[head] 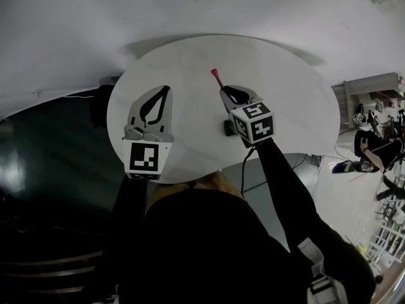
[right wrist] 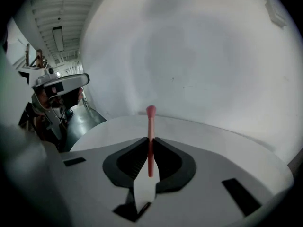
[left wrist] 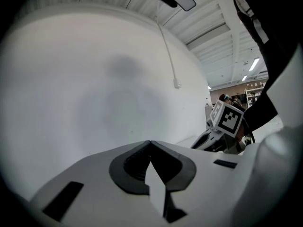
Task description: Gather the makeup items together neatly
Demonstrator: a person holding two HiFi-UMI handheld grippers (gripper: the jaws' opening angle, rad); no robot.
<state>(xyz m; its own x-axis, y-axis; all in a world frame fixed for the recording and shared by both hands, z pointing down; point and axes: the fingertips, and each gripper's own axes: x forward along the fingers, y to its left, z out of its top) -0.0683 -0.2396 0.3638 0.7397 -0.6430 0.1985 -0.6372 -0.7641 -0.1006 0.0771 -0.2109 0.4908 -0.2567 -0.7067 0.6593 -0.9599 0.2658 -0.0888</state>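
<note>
A slim pink makeup brush (head: 216, 76) sticks out from my right gripper (head: 222, 90), which is shut on its handle above the middle of the round white table (head: 291, 94). In the right gripper view the brush (right wrist: 150, 122) stands upright between the closed jaws of the right gripper (right wrist: 150, 141), with its rounded pink head on top. My left gripper (head: 168, 89) hovers over the table's left part, shut with nothing in it. In the left gripper view the left gripper (left wrist: 150, 142) has its tips together and faces a bare white wall. A small dark item (head: 228, 128) lies on the table under the right gripper.
The table's near edge (head: 190, 177) lies just in front of the person's body. Dark floor (head: 44, 151) spreads to the left, and a white wall (head: 95, 18) rises behind the table. Shelving and other people stand far off at the right (head: 373, 138).
</note>
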